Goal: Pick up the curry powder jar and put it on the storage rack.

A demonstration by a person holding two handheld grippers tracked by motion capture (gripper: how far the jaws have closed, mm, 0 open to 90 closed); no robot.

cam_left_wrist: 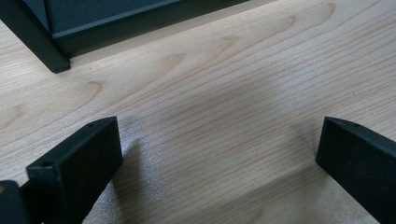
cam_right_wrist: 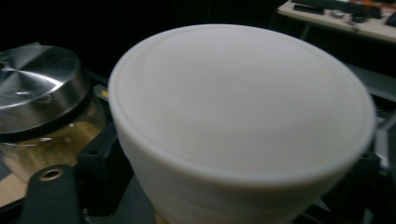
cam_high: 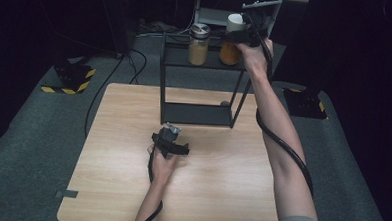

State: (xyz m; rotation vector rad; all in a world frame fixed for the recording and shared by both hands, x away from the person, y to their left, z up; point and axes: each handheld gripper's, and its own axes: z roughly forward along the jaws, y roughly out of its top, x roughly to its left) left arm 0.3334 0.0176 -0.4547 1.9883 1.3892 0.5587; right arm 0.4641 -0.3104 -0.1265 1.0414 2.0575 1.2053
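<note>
A jar with a white lid (cam_high: 234,23) and orange contents stands on the top shelf of a black rack (cam_high: 199,113). My right gripper (cam_high: 243,36) reaches up to it, and its jaws stand open on either side of the jar (cam_right_wrist: 243,107), just off its wall. Beside it stands a jar with a metal lid (cam_high: 199,43) (cam_right_wrist: 37,88) and brown contents. My left gripper (cam_high: 170,133) rests low over the wooden table (cam_high: 220,191), in front of the rack. Its jaws (cam_left_wrist: 219,140) are wide open with bare wood between them.
The rack's lower shelf and a leg (cam_left_wrist: 51,51) lie just ahead of the left gripper. Yellow-and-black striped stand bases (cam_high: 67,82) (cam_high: 304,102) sit on the grey floor on both sides. Cables (cam_high: 131,62) run across the floor behind the table.
</note>
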